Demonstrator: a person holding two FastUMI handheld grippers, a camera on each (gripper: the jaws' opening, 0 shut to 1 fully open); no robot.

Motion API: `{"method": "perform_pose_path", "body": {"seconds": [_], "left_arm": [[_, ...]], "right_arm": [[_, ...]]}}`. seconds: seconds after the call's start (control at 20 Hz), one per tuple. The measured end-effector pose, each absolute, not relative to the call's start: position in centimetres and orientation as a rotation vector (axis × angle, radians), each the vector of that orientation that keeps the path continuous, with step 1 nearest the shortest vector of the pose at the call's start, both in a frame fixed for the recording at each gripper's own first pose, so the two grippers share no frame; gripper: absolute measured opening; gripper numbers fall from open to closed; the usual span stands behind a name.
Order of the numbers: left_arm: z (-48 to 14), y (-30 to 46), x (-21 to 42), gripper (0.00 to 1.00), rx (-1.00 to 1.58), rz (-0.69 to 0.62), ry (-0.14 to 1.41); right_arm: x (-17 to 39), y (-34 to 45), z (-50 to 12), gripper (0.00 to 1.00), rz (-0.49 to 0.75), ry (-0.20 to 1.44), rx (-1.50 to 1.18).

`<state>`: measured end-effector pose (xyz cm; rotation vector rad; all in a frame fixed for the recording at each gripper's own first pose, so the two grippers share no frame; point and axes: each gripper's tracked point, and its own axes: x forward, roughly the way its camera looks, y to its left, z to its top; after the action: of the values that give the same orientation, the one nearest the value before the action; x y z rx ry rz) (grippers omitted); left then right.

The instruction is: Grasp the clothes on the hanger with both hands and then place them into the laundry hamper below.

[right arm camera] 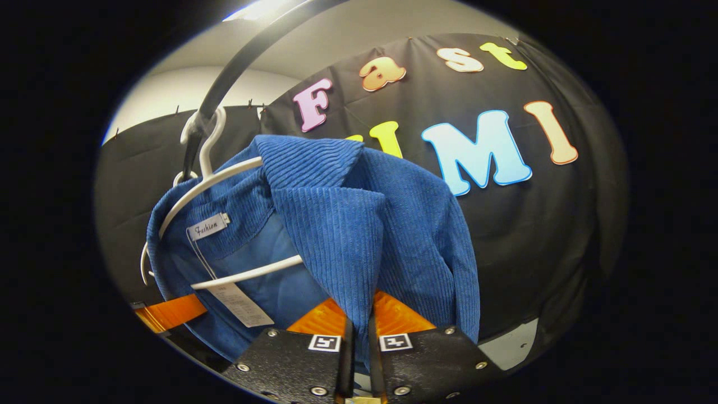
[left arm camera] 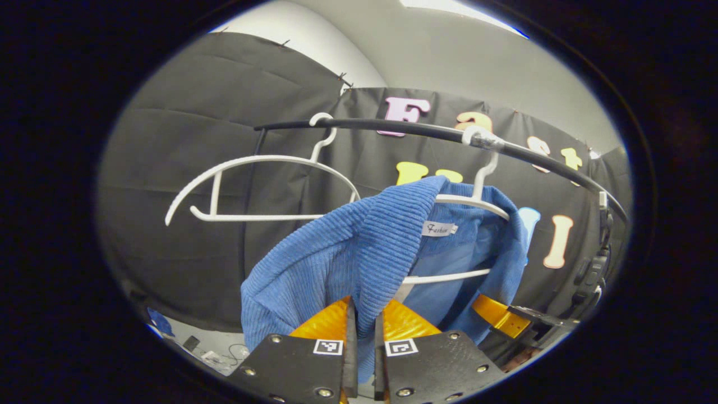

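A blue corduroy jacket hangs on a white plastic hanger, whose hook sits over a black rail; in the right gripper view the same jacket drapes over its hanger, collar open, a neck label showing. The left gripper has both fingers closed on a fold of the jacket's front edge, cloth pinched between them; the right gripper is likewise clamped on the opposite front panel. A second, bare white hanger hangs further along the rail. The laundry hamper is not visible here. Judging from this, the grasp is made and the lift-off comes next; both grippers should probably rise together to free the shoulders from the hanger arms, keeping the pinch firm so the heavy cloth does not slip, then lower evenly.
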<state>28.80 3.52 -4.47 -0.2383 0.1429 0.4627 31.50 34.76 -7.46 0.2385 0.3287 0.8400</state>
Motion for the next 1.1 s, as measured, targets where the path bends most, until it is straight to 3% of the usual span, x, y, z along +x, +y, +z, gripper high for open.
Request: {"method": "perform_pose_path", "body": {"seconds": [0.05,0.1,0.15,1.1], "left_arm": [[-4.1,3.4,29.0,0.07,-0.255,0.442,0.128],[-4.1,2.5,29.1,0.07,-0.275,0.417,0.121],[-4.1,2.4,29.1,0.01,-0.285,0.41,0.117],[2.5,2.7,24.6,0.01,-0.273,0.424,0.0]], "right_arm": [[31.3,34.8,-7.3,0.04,0.86,0.334,0.252],[31.5,34.9,-7.7,0.02,0.871,0.339,0.247],[31.6,34.6,-7.6,0.0,0.871,0.333,0.242],[34.7,29.9,-5.2,0.0,0.735,0.267,0.304]]}}
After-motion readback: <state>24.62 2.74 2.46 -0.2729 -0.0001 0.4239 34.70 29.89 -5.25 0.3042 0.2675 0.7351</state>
